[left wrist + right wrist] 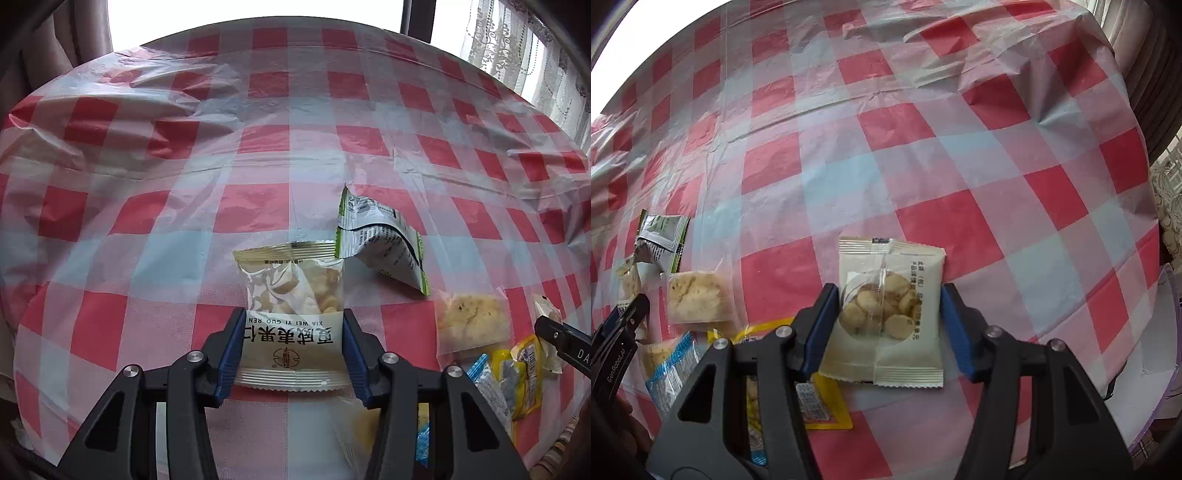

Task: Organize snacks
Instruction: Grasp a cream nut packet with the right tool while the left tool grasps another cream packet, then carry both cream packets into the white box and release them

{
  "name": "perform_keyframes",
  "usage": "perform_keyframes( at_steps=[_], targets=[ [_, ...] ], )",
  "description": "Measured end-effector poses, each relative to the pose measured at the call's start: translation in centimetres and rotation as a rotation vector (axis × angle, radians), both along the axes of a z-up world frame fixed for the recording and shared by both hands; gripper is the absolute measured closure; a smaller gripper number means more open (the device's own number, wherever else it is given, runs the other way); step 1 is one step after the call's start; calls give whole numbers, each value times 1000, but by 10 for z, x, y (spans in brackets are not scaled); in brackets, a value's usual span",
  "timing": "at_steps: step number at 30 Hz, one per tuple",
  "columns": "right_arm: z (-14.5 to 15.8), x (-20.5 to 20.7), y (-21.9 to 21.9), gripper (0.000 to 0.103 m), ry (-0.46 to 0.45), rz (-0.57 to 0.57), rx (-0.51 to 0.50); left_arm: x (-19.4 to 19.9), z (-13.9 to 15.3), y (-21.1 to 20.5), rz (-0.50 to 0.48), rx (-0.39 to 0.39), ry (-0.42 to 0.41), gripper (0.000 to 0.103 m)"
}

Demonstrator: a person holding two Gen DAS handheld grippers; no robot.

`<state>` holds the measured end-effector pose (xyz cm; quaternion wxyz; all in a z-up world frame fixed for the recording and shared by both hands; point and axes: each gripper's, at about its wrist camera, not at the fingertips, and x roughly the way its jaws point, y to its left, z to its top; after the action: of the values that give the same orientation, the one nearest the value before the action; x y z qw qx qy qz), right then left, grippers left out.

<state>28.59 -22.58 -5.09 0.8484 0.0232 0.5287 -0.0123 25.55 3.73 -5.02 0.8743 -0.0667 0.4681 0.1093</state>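
both grippers, the left gripper (293, 347) and right gripper (886, 328), have their fingers pinching a nut pack (291, 314) each, and the slippery packs could slide out onto the table (177, 236).

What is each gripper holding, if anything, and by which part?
The left gripper clamps a nut packet by its two side edges, near its printed end. The right gripper grips another nut packet by its side edges, about mid-length.

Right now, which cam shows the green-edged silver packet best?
Left wrist: the green-edged silver packet sits unobstructed just beyond the left gripper, crumpled, its print visible. Right wrist shows it only small and distorted at the left edge.
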Motion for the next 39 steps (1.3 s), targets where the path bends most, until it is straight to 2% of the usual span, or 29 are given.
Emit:
perform_keyframes(
  at_steps=[12, 25, 31, 39],
  targets=[
    [3, -9, -21, 53, -22, 79, 96, -14, 5, 15, 62, -29, -44, 56],
    [25, -24, -17, 54, -112, 148, 83, -27, 32, 6, 65, -5, -112, 57],
    [37, -36, -30, 54, -148, 159, 73, -34, 50, -22, 13, -8, -137, 57],
    [45, -52, -67, 54, -174, 127, 70, -40, 66, -88, -122, 9, -143, 57]
  ],
)
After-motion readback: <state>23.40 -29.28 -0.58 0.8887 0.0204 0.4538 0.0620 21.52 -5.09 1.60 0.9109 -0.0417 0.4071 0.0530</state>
